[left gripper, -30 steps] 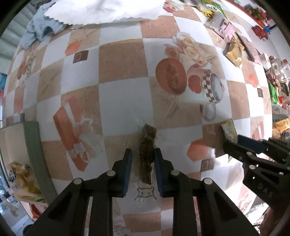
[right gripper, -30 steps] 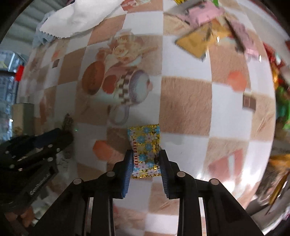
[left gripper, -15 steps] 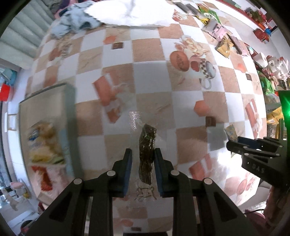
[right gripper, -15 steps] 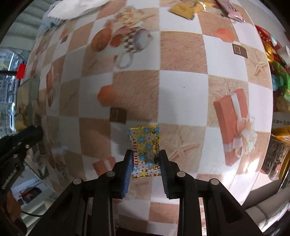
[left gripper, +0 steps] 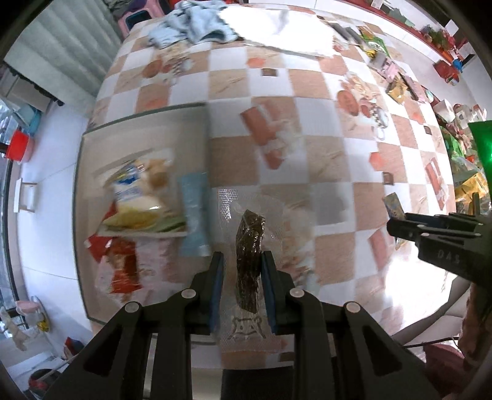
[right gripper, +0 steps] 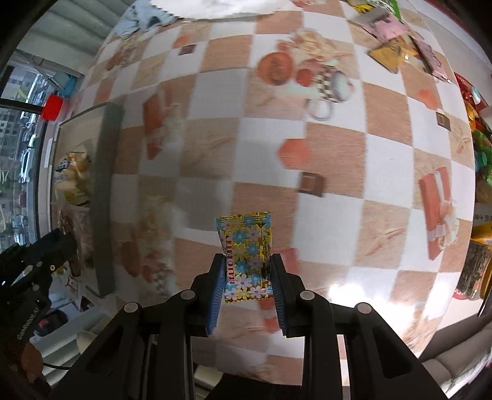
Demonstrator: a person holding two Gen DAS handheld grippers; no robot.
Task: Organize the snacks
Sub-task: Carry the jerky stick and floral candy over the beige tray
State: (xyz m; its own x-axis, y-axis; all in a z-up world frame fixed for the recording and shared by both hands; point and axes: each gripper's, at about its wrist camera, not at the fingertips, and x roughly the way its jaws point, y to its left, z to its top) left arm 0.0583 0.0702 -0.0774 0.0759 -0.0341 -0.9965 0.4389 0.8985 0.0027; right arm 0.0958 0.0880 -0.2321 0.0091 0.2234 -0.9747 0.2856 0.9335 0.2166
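Observation:
My left gripper (left gripper: 242,261) is shut on a clear packet holding a dark brown snack (left gripper: 249,246), hanging above the table near the right wall of a grey box (left gripper: 92,129). The box holds several snack packs (left gripper: 135,197). My right gripper (right gripper: 246,264) is shut on a gold flowered candy packet (right gripper: 247,255), held above the checkered tablecloth. The right gripper (left gripper: 430,230) also shows at the right edge of the left wrist view, and the left gripper (right gripper: 33,261) at the left edge of the right wrist view. The grey box (right gripper: 107,184) lies left in the right wrist view.
A heap of loose snack packets (right gripper: 396,43) lies at the table's far right. White cloth (left gripper: 276,27) and blue cloth (left gripper: 190,27) lie at the far edge. More packets (right gripper: 479,147) crowd the right edge. A red bin (left gripper: 21,144) stands on the floor.
Both grippers have risen and moved left across the table with their packets. The grey box with its snacks has come into full view under the left gripper.

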